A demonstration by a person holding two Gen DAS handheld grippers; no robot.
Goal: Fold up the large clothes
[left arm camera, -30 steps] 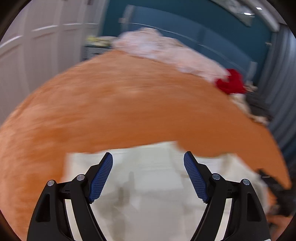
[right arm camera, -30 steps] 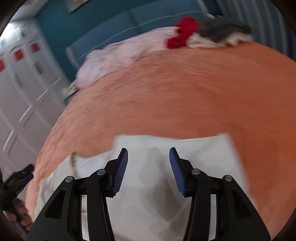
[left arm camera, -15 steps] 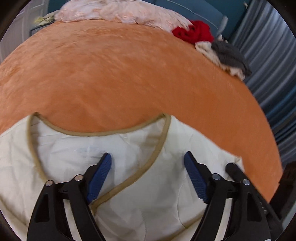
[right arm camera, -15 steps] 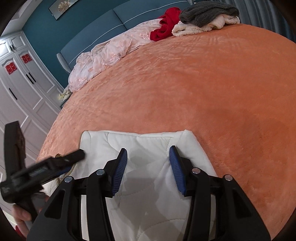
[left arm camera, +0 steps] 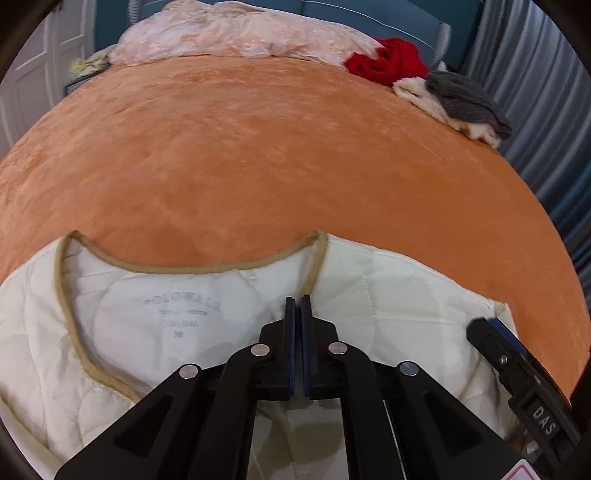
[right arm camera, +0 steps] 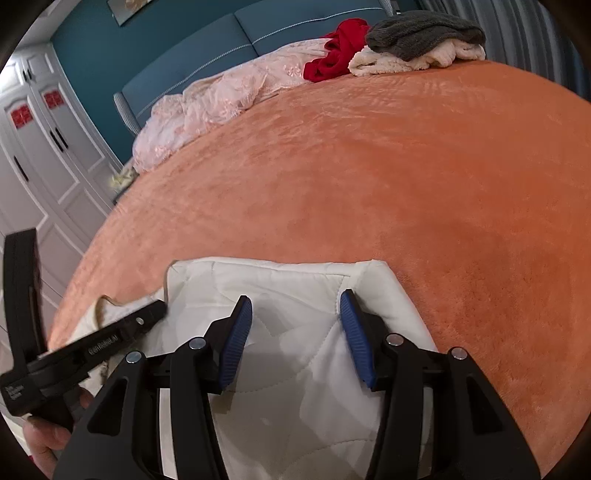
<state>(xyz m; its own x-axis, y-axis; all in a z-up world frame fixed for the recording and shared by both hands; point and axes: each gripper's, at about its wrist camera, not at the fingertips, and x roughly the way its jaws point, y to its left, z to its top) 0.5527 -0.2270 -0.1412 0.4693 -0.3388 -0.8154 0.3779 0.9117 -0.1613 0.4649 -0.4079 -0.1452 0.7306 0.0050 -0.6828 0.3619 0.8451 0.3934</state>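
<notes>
A cream quilted jacket (left arm camera: 388,295) with tan neck trim lies flat on the orange bedspread (left arm camera: 258,147) at the near edge, inner label showing. My left gripper (left arm camera: 297,306) is shut just below the right side of the neckline; whether it pinches fabric is hidden. My right gripper (right arm camera: 295,314) is open, hovering over the jacket's folded shoulder part (right arm camera: 280,280). The right gripper also shows at the right of the left wrist view (left arm camera: 517,369); the left gripper shows at the left of the right wrist view (right arm camera: 92,343).
At the far end of the bed lie a pink lace cover (left arm camera: 240,33), a red garment (left arm camera: 388,59) and a grey and cream pile (left arm camera: 461,99). White wardrobe doors (right arm camera: 44,147) stand left, grey curtains (left arm camera: 546,110) right, a blue headboard (right arm camera: 221,48) behind.
My left gripper has come down over the jacket's neckline and closed from wide open. My right gripper stayed open over the jacket's shoulder.
</notes>
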